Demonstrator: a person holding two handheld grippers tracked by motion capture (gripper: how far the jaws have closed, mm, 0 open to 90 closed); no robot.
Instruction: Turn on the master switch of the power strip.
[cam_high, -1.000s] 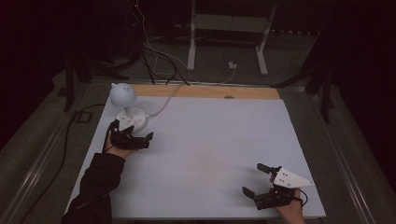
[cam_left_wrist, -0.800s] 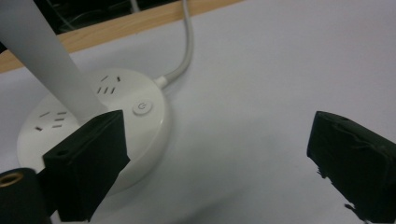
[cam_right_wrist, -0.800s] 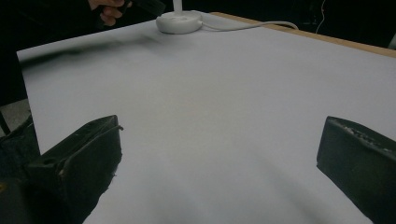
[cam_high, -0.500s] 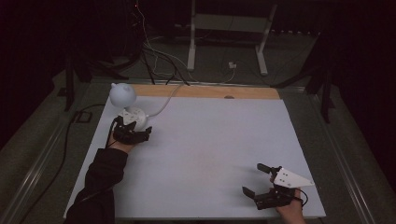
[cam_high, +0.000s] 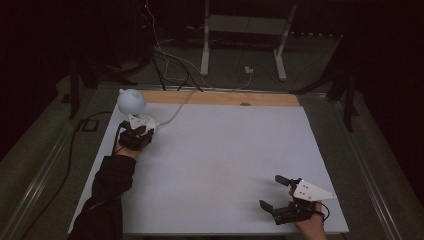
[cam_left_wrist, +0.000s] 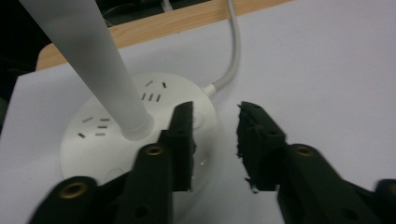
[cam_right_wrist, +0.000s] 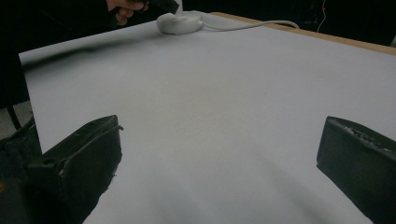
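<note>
A white desk lamp stands at the table's far left, with a round head (cam_high: 131, 101) and a round base (cam_left_wrist: 112, 135) that has socket slots. Its stem (cam_left_wrist: 98, 65) rises from the base, and its cord (cam_left_wrist: 233, 56) runs off to the far edge. My left gripper (cam_left_wrist: 215, 140) hangs over the base's right edge, and its jaws have just been closing. A narrow gap still shows between them, with the base's rim and bare table in it and no pad pressing. My right gripper (cam_high: 272, 192) rests open at the near right, with nothing between its fingers.
A white sheet (cam_high: 225, 150) covers the table, and a wooden strip (cam_high: 225, 98) shows along its far edge. Cables and a metal stand's legs (cam_high: 240, 45) lie on the dark floor beyond. In the right gripper view the lamp base (cam_right_wrist: 180, 22) sits far off.
My left gripper has moved away from me onto the lamp base, and its jaws have narrowed. The right gripper has kept still.
</note>
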